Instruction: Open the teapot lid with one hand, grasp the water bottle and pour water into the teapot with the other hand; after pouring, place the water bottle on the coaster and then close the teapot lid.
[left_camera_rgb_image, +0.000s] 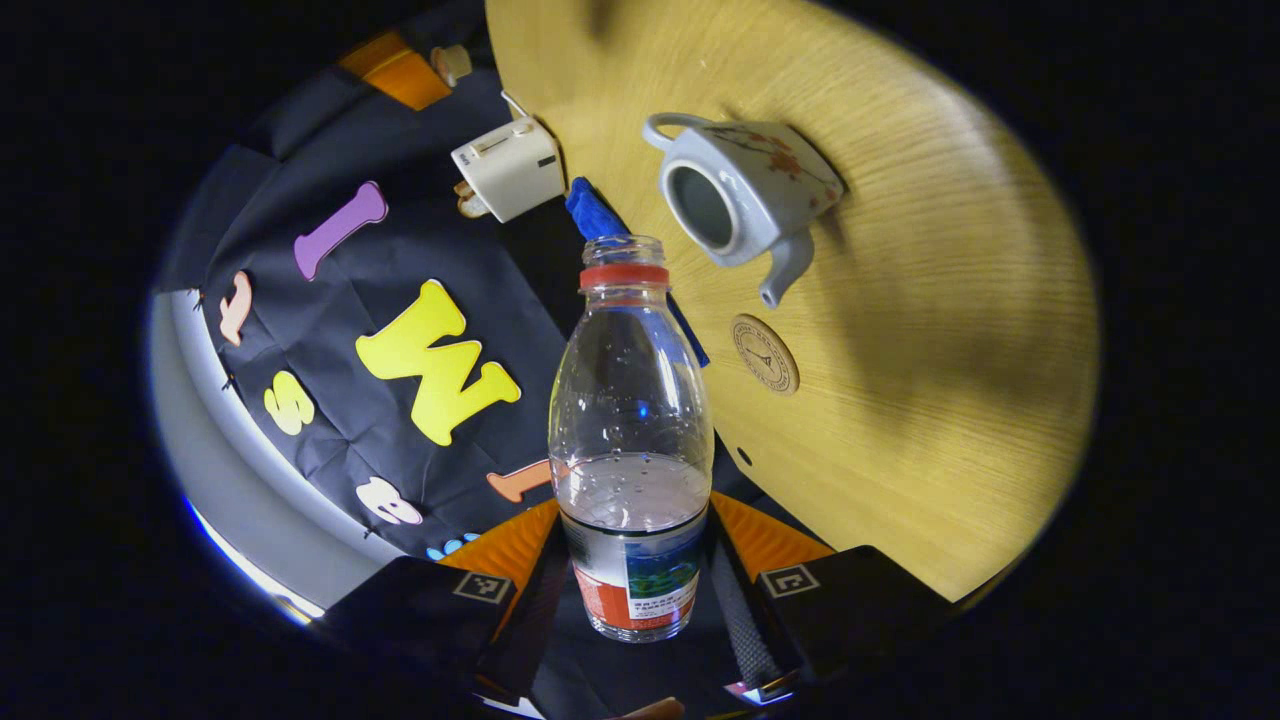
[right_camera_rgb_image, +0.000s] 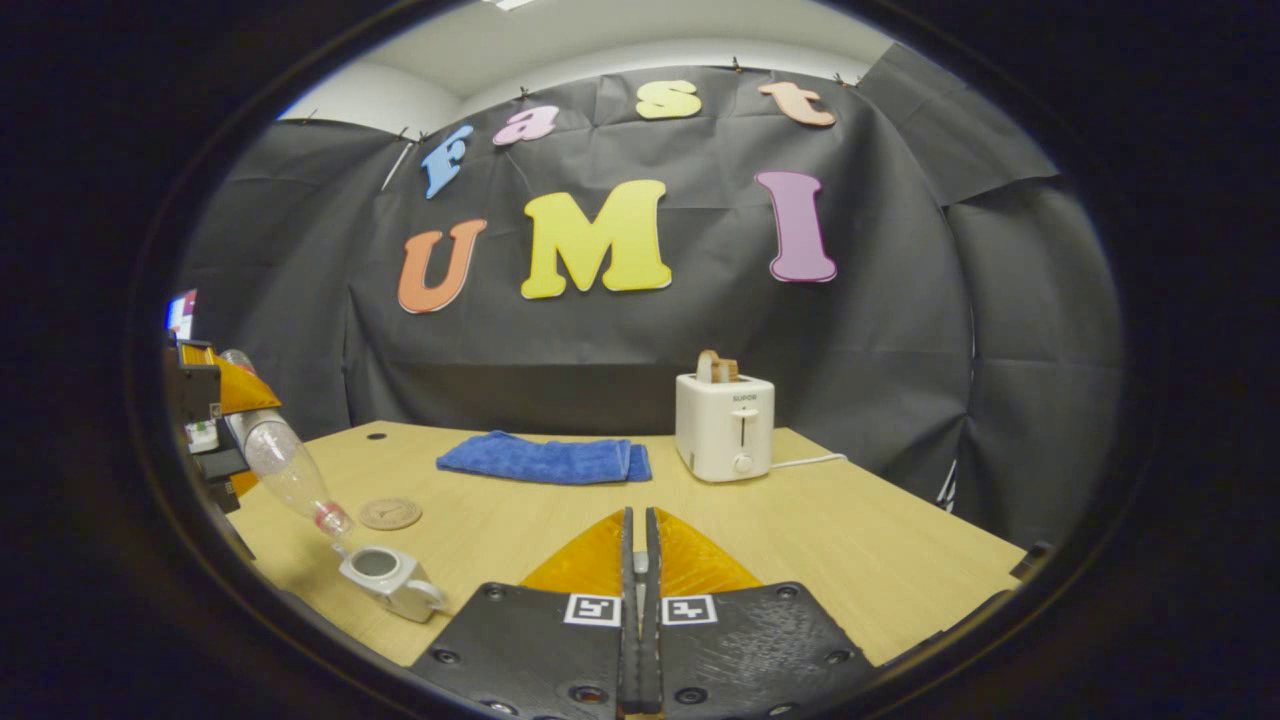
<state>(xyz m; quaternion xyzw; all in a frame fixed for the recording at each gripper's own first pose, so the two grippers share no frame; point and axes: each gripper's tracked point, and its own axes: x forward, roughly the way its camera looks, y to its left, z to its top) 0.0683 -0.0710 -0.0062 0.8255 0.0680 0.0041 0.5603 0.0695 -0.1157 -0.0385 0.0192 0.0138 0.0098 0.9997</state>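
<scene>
Wall (right_camera_rgb_image: 900, 330): black cloth hanging wrinkled behind the counter.
Counter (right_camera_rgb_image: 860, 550): pale wood grain, lying under soft light.
Ceiling (right_camera_rgb_image: 560, 40): white, showing above the cloth's pinned top edge.

Left gripper view: water bottle (left_camera_rgb_image: 631, 440) hides its own grip — pad contact w/ the label can't be made out, and the blue towel (left_camera_rgb_image: 592, 212) at 12 o'clock is mostly covered by the bottle neck. Right gripper view: left gripper (right_camera_rgb_image: 205, 420) at 9 o'clock is cut by the edge, bottle base buried in it; coaster (right_camera_rgb_image: 390, 513) print too small to tell.
</scene>
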